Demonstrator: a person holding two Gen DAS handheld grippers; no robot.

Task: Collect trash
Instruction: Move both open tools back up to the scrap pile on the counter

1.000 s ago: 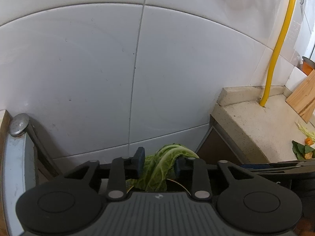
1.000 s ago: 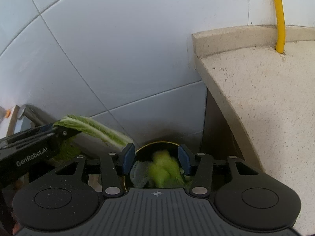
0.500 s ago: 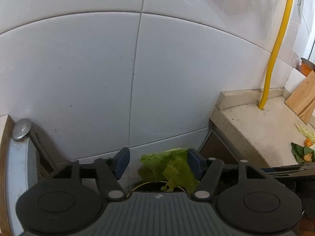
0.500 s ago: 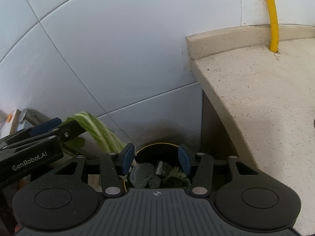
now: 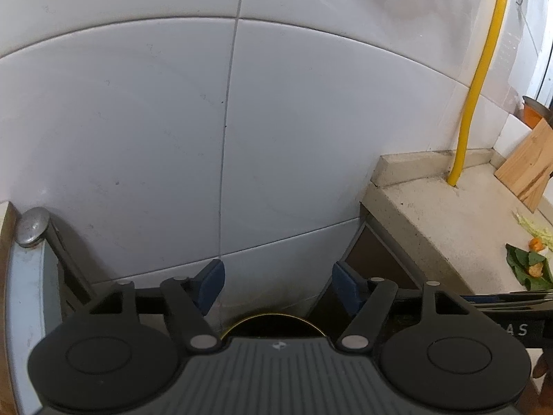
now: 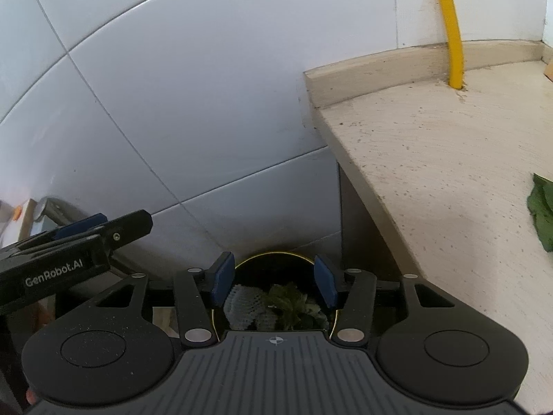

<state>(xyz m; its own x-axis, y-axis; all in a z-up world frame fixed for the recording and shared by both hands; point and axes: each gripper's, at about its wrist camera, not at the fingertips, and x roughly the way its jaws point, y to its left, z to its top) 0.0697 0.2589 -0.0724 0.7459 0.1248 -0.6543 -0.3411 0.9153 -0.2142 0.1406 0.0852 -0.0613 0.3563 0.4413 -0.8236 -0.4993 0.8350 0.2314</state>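
The trash bin (image 6: pixel 276 297) now holds the cabbage leaf (image 6: pixel 288 306) the left gripper (image 5: pixel 278 285) carried a second ago; its jaws stand wide and empty above the bin, as do the right gripper's (image 6: pixel 274 282). More scraps (image 5: pixel 528 263) wait on the counter (image 5: pixel 449 221) right of the bin.

Kitchen: tiled wall (image 5: pixel 276 121), stone counter (image 6: pixel 449 159), cutting board (image 5: pixel 528 166).

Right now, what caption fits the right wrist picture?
Open right gripper above round black bin holding green leaf scraps.
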